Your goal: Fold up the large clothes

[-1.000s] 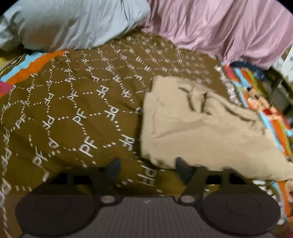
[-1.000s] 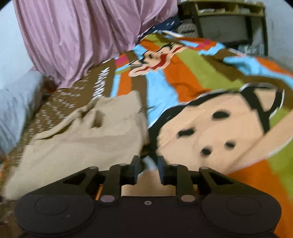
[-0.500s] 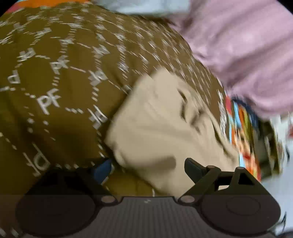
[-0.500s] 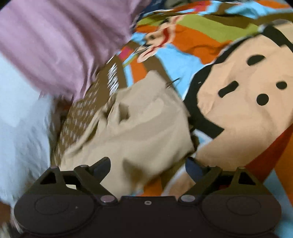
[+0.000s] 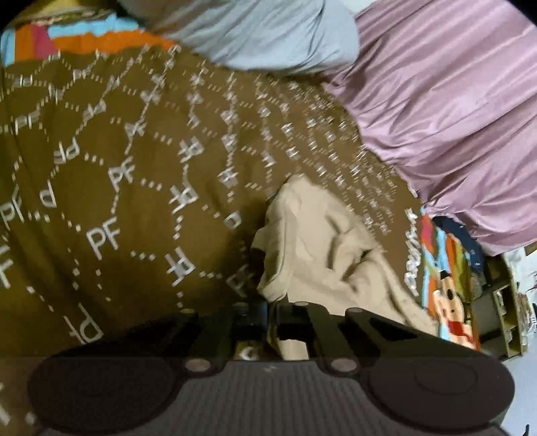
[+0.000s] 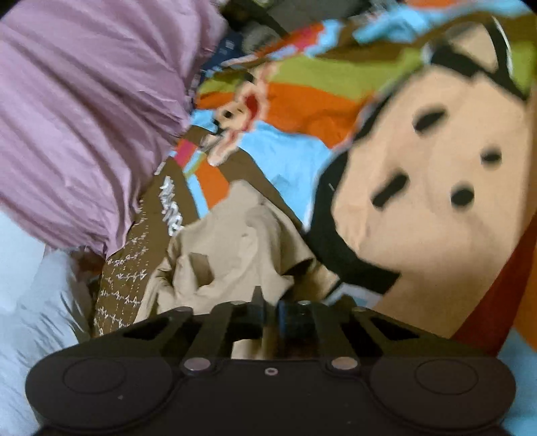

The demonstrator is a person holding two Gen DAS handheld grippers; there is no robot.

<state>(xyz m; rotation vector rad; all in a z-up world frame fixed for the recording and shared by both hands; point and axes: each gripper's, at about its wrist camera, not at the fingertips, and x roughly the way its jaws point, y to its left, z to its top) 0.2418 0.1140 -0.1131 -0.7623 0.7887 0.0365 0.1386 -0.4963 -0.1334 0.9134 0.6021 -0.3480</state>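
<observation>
A beige garment (image 5: pixel 322 248) lies bunched on the bed, partly on the brown patterned blanket (image 5: pixel 134 187). My left gripper (image 5: pixel 271 313) is shut on the garment's near left edge; cloth shows between and below the fingers. In the right wrist view the same beige garment (image 6: pixel 231 255) is crumpled just ahead, and my right gripper (image 6: pixel 271 315) is shut on its near right edge. Both views are tilted and blurred.
A cartoon-print bedsheet (image 6: pixel 419 187) in orange, blue and green covers the right of the bed. A pink curtain (image 5: pixel 453 117) hangs behind. A grey pillow (image 5: pixel 255 30) lies at the head. Shelving (image 5: pixel 503 312) stands beyond the bed's far side.
Both grippers went from wide open around the garment's edges to shut on the cloth. Both views have rolled, and the garment is now more bunched.
</observation>
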